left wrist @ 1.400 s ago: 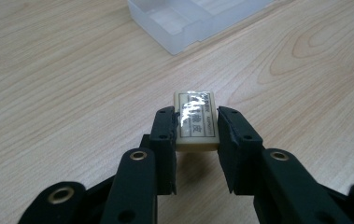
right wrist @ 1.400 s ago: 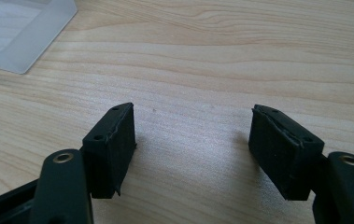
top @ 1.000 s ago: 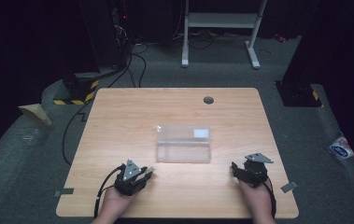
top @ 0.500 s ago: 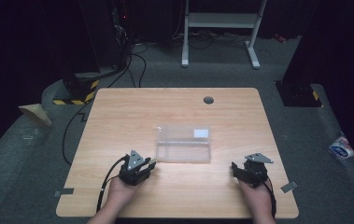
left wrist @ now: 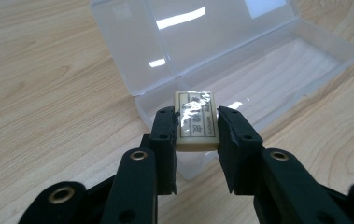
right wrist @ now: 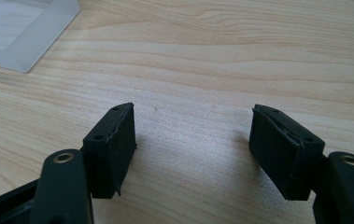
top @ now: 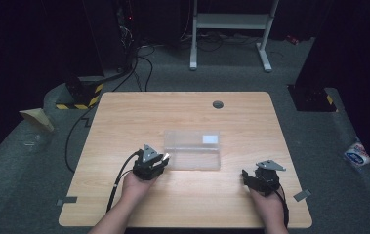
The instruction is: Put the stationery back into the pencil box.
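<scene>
Cream eraser [left wrist: 194,122] in left tool [left wrist: 195,135]

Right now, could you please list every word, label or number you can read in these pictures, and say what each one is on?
None reads clearly.
Eraser held in the left gripper: printed characters under glare, too blurred.
White sticker on the clear box lid: no readable print.
Blue-and-white packet on the floor: too small.

Lab, dark room, cables [top: 138,63], rig table [top: 124,112]
</scene>
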Action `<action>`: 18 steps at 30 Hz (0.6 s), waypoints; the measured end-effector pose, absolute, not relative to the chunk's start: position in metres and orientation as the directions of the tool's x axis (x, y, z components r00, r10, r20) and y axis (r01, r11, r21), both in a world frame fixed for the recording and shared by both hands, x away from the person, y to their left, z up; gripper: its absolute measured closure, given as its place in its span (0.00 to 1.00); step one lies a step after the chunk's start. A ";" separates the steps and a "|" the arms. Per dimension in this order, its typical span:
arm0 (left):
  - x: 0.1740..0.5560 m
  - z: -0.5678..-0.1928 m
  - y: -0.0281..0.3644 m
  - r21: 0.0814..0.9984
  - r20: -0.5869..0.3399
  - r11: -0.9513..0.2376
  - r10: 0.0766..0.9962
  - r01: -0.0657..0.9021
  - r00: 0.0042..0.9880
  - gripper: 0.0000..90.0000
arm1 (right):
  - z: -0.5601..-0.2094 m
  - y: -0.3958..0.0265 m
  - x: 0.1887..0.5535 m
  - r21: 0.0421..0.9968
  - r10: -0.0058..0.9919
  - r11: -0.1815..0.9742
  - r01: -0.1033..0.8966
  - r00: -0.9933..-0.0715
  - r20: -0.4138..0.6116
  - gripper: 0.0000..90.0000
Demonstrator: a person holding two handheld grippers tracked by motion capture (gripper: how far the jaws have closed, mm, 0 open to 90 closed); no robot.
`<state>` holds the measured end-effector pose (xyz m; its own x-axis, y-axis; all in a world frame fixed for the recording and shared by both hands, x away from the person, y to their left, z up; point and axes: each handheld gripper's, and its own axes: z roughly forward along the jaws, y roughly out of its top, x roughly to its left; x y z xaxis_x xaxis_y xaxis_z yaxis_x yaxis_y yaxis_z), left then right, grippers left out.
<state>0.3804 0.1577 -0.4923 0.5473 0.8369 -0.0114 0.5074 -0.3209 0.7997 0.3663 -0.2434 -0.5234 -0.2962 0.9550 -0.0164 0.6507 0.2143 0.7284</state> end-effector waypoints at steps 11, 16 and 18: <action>0.396 -0.498 0.149 0.784 -0.041 -0.297 0.852 0.545 0.523 0.76 | -0.523 -0.243 0.366 0.729 0.953 0.219 0.649 -0.302 -0.017 0.35; 0.398 -0.501 0.145 0.775 -0.037 -0.296 0.861 0.558 0.508 0.76 | -0.523 -0.243 0.366 0.729 0.953 0.219 0.649 -0.302 -0.017 0.35; 0.399 -0.502 0.144 0.773 -0.026 -0.303 0.863 0.558 0.505 0.76 | -0.523 -0.243 0.366 0.729 0.953 0.219 0.649 -0.303 -0.016 0.35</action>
